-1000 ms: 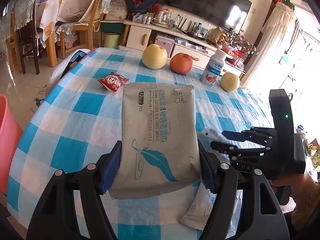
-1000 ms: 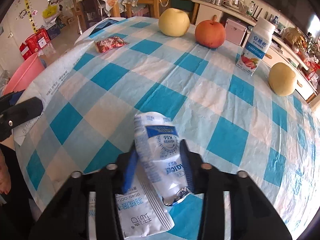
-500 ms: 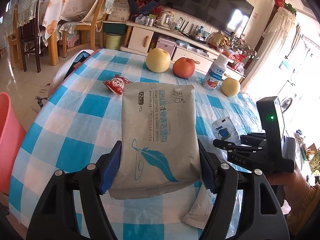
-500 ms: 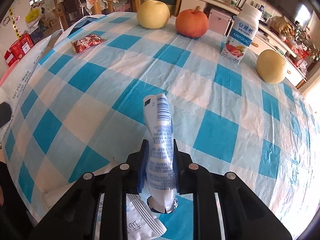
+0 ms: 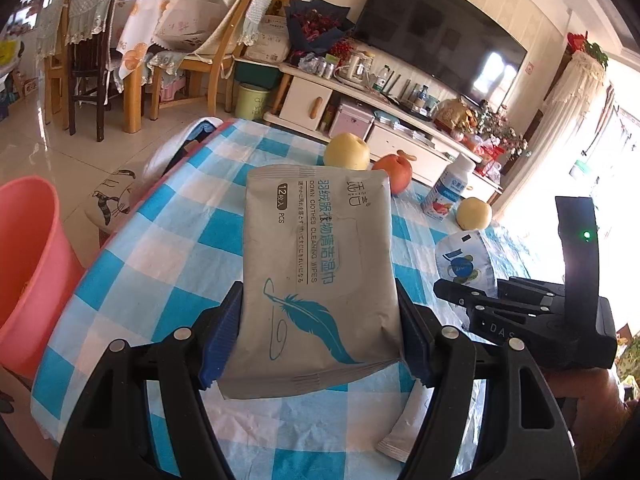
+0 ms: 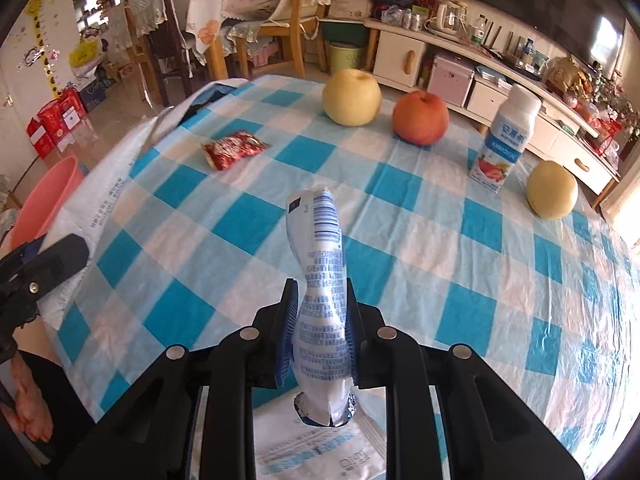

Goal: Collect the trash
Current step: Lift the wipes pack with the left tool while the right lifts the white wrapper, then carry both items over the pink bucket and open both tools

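Above the blue-and-white checked tablecloth (image 6: 472, 312), both grippers carry trash. Left gripper (image 5: 318, 344) is clamped by its blue pads across the lower part of a grey pack of down-clothes cleaning wipes (image 5: 318, 264), printed with a blue feather, which stands up between the fingers clear of the cloth. Right gripper (image 6: 318, 328) is squeezed nearly closed on a crumpled white-and-blue drink pouch (image 6: 322, 300), whose barcoded end rises past the fingertips and whose torn foil end hangs below them.

On the cloth, directly under the pouch at the near edge, lies a flat white wipe sachet (image 6: 316, 452) with blue lettering. A red snack wrapper (image 6: 233, 153) lies on the cloth's far left part. Along the cloth's far edge sit a yellow pear (image 6: 351, 97), a red apple (image 6: 420, 117), an upright yogurt drink bottle (image 6: 505, 140) and a second yellow pear (image 6: 552, 195) furthest right. Off the cloth's left edge, lower down, stands a pink plastic bucket (image 5: 28, 264).
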A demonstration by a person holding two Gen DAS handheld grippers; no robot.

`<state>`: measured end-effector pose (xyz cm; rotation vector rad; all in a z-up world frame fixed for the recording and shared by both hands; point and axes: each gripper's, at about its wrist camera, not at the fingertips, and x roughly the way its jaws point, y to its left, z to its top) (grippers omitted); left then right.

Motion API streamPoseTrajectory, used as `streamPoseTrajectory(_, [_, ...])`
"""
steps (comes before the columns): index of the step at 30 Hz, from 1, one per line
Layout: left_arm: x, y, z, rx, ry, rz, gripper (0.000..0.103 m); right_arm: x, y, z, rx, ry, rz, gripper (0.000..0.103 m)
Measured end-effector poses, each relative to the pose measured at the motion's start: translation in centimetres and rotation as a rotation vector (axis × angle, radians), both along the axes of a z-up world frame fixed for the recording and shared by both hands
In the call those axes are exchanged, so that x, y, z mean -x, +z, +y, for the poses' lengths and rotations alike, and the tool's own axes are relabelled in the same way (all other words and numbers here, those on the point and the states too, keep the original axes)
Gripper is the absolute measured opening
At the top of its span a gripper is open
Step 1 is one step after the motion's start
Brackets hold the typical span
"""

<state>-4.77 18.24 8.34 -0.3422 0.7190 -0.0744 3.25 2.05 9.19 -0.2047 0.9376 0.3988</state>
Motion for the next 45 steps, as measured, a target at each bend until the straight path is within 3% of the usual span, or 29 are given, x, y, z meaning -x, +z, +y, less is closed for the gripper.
streamPoseTrajectory(6, [1.3,1.1,4.5,0.054,0.154,-0.045,0.071,2.0,3.0,5.9,-0.092,0.098,-0.022,0.023])
streamPoseTrajectory(12, [3.1,1.7,10.7,0.090,0.380,-0.075,0.071,4.3,5.0,13.7,-0.158,0.232,-0.017,0.023])
streamPoseTrajectory(20, [6.2,0.8,19.6,0.205,0.688,-0.086,0.071,6.1,6.2,24.5,-0.222,0.376,0.017,0.023])
streamPoseTrajectory(28, [7.9,-1.0,24.4,0.296,0.839,-0.047,0.072,6.4,6.2,32.7,-0.239,0.451,0.040,0.023])
streamPoseTrajectory(35, [8.5,-2.4,27.0,0.336,0.932,0.017,0.077,5.2,4.0,35.3,-0.228,0.435,0.073,0.027])
streamPoseTrajectory(36, [8.5,-2.5,27.1,0.332,0.940,0.017,0.078,5.1,3.8,35.2,-0.228,0.428,0.071,0.033])
streamPoseTrajectory(39, [8.4,-2.4,27.0,0.306,0.963,0.008,0.084,4.7,3.4,33.4,-0.258,0.378,0.055,0.065])
streamPoseTrajectory(45, [7.3,-1.4,25.3,0.190,0.898,-0.030,0.086,5.4,3.6,28.8,-0.256,0.311,0.003,0.080])
